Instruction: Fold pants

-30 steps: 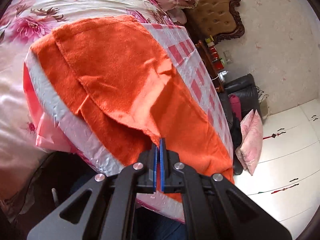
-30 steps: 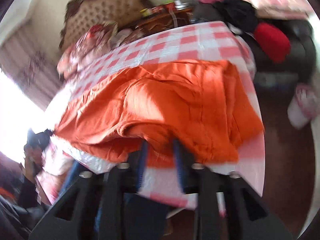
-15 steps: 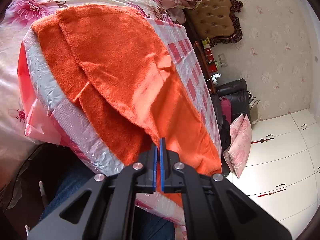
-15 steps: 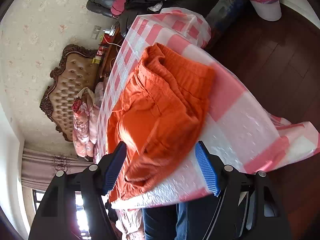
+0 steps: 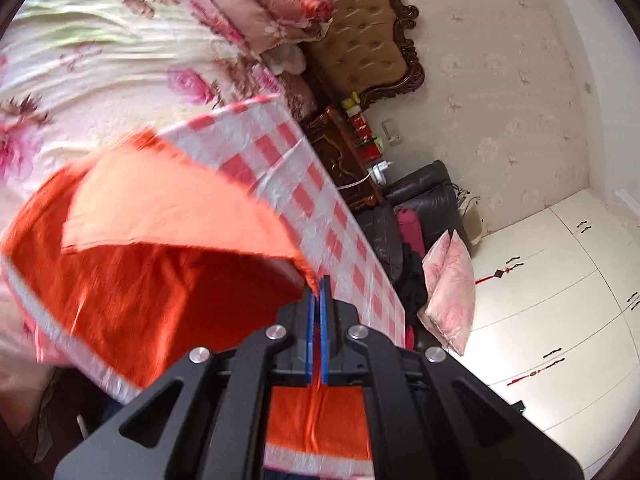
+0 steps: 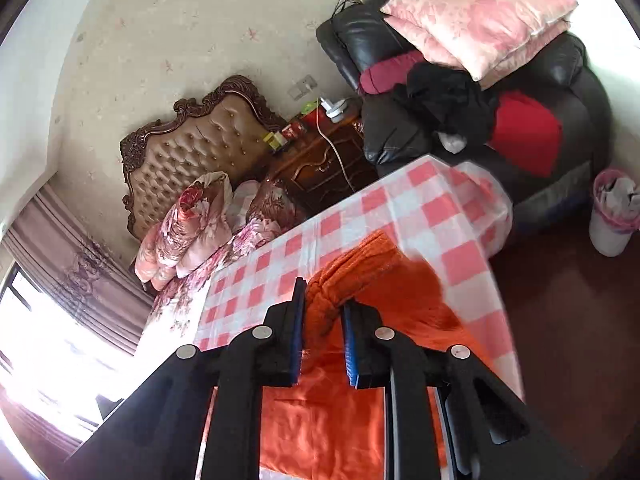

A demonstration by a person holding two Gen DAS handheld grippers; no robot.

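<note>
The left gripper [image 5: 319, 284] was clenched on a lifted edge of the orange pants [image 5: 168, 216], which lay lower left on the pink checked tablecloth [image 5: 320, 216]. At lower centre, the right gripper [image 6: 322, 304] gripped the bunched waistband [image 6: 344, 276].

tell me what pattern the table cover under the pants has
Pink-and-white checks on the table cover, clearest in the right wrist view.
</note>
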